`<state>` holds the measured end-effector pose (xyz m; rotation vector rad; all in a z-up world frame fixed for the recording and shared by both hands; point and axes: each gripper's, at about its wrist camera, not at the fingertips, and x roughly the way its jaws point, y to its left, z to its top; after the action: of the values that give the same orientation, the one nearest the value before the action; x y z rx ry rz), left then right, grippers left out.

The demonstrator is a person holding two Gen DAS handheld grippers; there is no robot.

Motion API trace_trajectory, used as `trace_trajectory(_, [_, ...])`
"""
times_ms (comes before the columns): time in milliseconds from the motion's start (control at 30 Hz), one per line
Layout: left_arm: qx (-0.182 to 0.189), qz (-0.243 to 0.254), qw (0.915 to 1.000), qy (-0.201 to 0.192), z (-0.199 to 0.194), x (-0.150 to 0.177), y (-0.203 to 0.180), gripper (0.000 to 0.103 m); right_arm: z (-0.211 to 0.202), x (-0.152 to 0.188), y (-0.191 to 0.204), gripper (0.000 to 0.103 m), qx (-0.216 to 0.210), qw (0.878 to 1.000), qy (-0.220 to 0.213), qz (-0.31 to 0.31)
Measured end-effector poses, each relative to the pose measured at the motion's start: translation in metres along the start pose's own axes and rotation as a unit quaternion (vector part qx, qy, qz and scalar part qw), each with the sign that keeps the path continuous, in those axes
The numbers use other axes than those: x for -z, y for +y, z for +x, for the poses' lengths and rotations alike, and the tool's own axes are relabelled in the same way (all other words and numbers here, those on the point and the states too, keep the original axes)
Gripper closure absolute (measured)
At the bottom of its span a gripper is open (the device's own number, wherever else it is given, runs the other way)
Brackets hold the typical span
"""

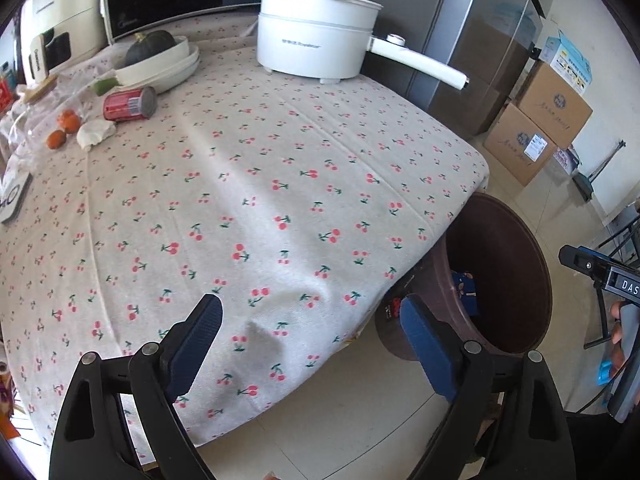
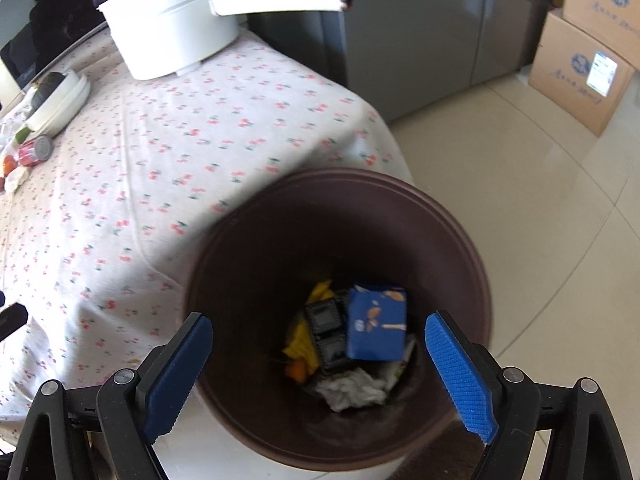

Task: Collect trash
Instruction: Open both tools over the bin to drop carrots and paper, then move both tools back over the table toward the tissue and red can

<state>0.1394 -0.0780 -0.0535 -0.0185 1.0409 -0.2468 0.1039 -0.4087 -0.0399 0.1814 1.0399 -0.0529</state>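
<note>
The brown bin (image 2: pixel 340 320) stands on the floor against the table's corner; inside lie a blue carton (image 2: pixel 376 326), black trays (image 2: pixel 326 332), yellow scraps (image 2: pixel 302 344) and crumpled tissue (image 2: pixel 352 390); the right gripper (image 2: pixel 320 364) hangs over its mouth, jaws wide apart, empty; the left gripper (image 1: pixel 310 344) sits over the cherry-print cloth (image 1: pixel 260 200) near the table edge, jaws likewise spread, holding nothing; far across the table lie a red can (image 1: pixel 130 104), a tissue wad (image 1: pixel 94 134), orange peels (image 1: pixel 64 130); a white pot (image 1: pixel 316 40) stands beyond.
</note>
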Motion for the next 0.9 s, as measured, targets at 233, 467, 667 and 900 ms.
trace_trajectory(233, [-0.026,-0.045,0.9986,-0.005,-0.019,0.008,0.055,0.011,0.004,-0.014,0.057,0.01,-0.024,0.999,-0.007,-0.022])
trace_trajectory(467, [-0.055,-0.091,0.9943,-0.007,-0.035,0.025,0.119,0.011,0.018,-0.02,0.119,0.01,-0.052,0.998,-0.001,-0.036])
trace_trajectory(667, [-0.09,-0.121,0.9886,0.003,-0.026,0.023,0.181,0.011,0.034,-0.021,0.168,0.01,-0.057,0.996,0.005,-0.062])
trace_trajectory(900, [-0.07,-0.155,0.9847,-0.038,0.006,-0.034,0.25,0.011,0.066,-0.053,0.212,0.01,-0.071,0.995,0.021,-0.06])
